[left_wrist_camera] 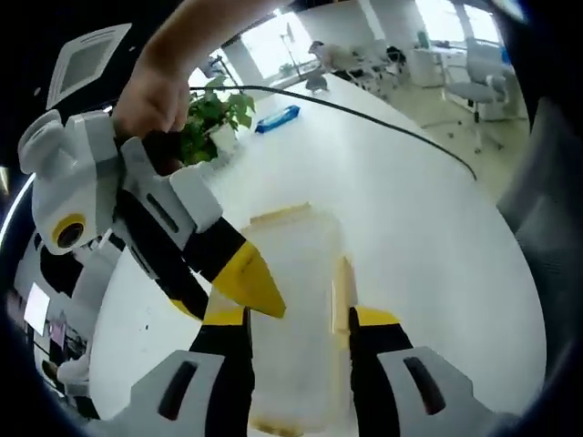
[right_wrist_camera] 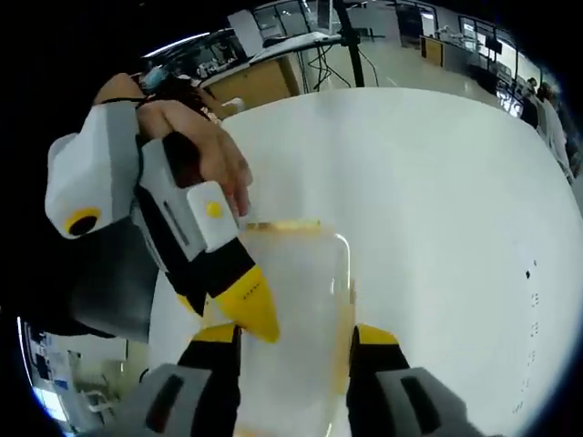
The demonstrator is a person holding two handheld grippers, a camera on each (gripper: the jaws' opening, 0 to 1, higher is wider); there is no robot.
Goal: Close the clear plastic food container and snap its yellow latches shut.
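Left gripper view: the left claw [left_wrist_camera: 296,320] points forward over the white tabletop [left_wrist_camera: 428,209], its yellow-tipped jaws set apart on either side of the clear plastic container [left_wrist_camera: 296,300]. The container lies lengthwise between them, with a yellow latch [left_wrist_camera: 342,289] along its right side near the right jaw and another yellow latch [left_wrist_camera: 278,216] at its far end. Whether the jaws press its walls cannot be told. The right claw [left_wrist_camera: 241,273] comes in from the upper left, gripped by a hand [left_wrist_camera: 150,96], its yellow tip at the container's left edge.

Right gripper view: the right claw [right_wrist_camera: 293,337] likewise straddles the container [right_wrist_camera: 291,300], jaws apart, contact uncertain. The left claw [right_wrist_camera: 244,300] angles down from the left, held by a hand [right_wrist_camera: 196,141], tip at the container's near-left rim.

The tabletop runs open to the right and beyond the container. A potted plant [left_wrist_camera: 214,118], a blue object [left_wrist_camera: 278,118] and a black cable [left_wrist_camera: 383,123] lie well apart toward the far edge.
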